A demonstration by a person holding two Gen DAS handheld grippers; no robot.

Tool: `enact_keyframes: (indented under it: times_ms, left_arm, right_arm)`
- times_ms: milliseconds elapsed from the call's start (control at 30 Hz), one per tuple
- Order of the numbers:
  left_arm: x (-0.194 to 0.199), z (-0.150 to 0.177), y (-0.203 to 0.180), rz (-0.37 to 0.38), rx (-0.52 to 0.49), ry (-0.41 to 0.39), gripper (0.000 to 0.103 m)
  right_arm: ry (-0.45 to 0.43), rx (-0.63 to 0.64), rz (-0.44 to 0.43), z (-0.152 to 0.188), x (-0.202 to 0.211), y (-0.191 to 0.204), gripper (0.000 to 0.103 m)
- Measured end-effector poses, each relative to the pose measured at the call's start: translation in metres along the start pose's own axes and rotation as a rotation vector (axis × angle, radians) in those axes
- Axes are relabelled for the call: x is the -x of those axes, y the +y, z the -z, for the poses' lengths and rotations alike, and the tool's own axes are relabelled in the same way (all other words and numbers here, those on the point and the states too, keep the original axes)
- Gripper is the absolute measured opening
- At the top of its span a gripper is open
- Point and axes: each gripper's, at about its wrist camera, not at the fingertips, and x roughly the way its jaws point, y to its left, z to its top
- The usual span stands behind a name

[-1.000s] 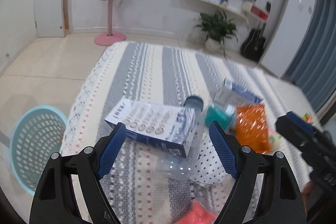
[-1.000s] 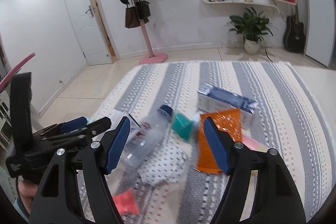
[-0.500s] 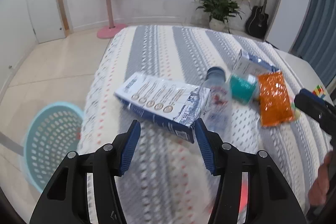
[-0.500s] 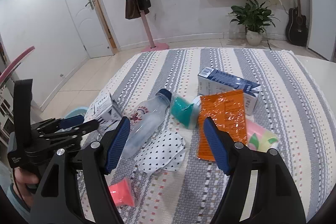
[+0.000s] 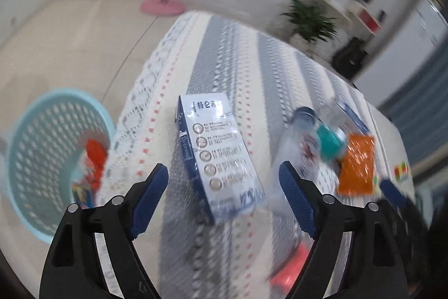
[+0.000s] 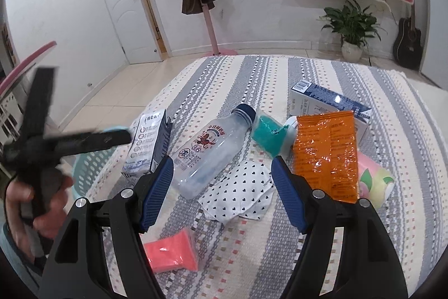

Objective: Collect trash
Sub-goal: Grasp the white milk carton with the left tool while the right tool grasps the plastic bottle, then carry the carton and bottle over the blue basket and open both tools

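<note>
Trash lies on a striped cloth-covered table (image 6: 350,257). A blue and white carton (image 5: 221,156) lies near the left edge, just ahead of my open, empty left gripper (image 5: 224,184); it also shows in the right wrist view (image 6: 148,142). A clear plastic bottle (image 6: 207,153), teal wrapper (image 6: 268,133), orange snack bag (image 6: 326,153), heart-print paper (image 6: 240,192), pink packet (image 6: 170,251) and a second blue carton (image 6: 327,100) lie around my open, empty right gripper (image 6: 221,181). A light blue basket (image 5: 42,147) stands on the floor left of the table, with some trash inside.
A pastel roll (image 6: 375,181) lies at the table's right. The left gripper (image 6: 56,142) and the hand holding it show blurred at the left of the right wrist view. A pink coat stand (image 6: 210,27), plant (image 6: 350,27) and guitar (image 6: 407,44) stand by the far wall.
My left gripper swung left and tilted, so the basket fills more of its view, and its jaws opened wider than half a second ago. The right gripper rose slightly; its jaws stay open.
</note>
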Motion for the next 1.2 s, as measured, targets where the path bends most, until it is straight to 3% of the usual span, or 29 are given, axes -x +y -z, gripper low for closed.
enact_keyframes:
  times_ms: [233,333,400,500,833,1067,1200]
  left_arm:
    - [-0.051,-0.005,-0.013,-0.103,0.049,0.079,0.078]
    - [-0.061,-0.002,-0.016,-0.158,0.019,0.093,0.074]
    - [-0.061,-0.001,-0.019,-0.201,-0.025,0.097,0.064]
    - [-0.054,0.002,-0.011,-0.194,-0.022,0.084,0.06]
    - [-0.015,-0.003,0.019,-0.175,0.0,0.018,0.059]
    - [-0.001,-0.002,0.042,-0.195,0.02,0.002,0.059]
    - [0.011,-0.002,0.054,-0.204,0.038,-0.019,0.059]
  right_arm:
    - [-0.003,-0.017,0.055,-0.011,-0.004,-0.006,0.069]
    - [0.015,-0.067,0.049,-0.025,-0.015,-0.009,0.069]
    - [0.032,-0.095,0.027,-0.033,-0.025,-0.01,0.069]
    - [0.086,-0.136,0.001,-0.04,-0.046,-0.006,0.069]
    - [0.327,-0.31,-0.073,-0.035,-0.117,0.002,0.069]
    - [0.365,-0.299,0.004,-0.031,-0.142,0.019,0.07]
    - [0.376,-0.224,0.074,-0.031,-0.146,0.037,0.071]
